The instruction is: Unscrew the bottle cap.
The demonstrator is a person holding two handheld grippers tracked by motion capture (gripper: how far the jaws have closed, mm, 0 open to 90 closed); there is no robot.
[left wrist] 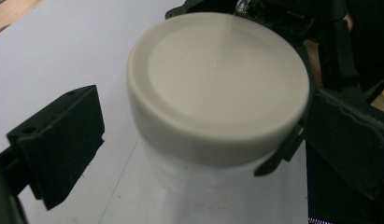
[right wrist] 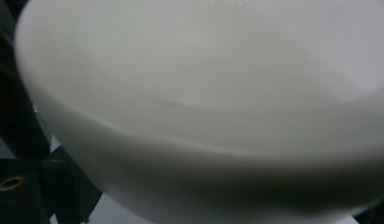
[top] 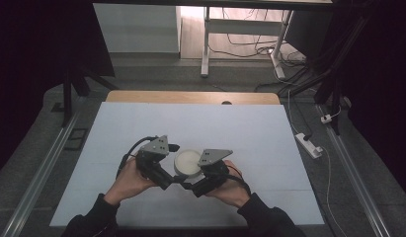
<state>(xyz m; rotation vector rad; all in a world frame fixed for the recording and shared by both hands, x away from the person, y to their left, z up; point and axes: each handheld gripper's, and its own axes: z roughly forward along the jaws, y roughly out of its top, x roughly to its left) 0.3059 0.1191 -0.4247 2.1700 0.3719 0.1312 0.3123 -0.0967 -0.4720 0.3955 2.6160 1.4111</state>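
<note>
A white jar [top: 187, 162] with a round white lid [left wrist: 217, 79] stands on the white table sheet [top: 240, 128] near the front. My left gripper [top: 172, 165] is open, its jaws on either side of the lid [left wrist: 206, 119]; the left one stands clear of it, the right one close to its rim. My right gripper [top: 200, 177] comes in from the other side. Its black fingers [left wrist: 278, 156] press on the jar body under the lid. The jar [right wrist: 203, 116] looms blurred and very near in the right gripper view.
The table's wooden far edge [top: 190, 97] has a white desk frame [top: 206, 44] and loose cables on the floor behind it. A power strip [top: 309, 144] lies off the table's right side. Bare sheet spreads behind the jar.
</note>
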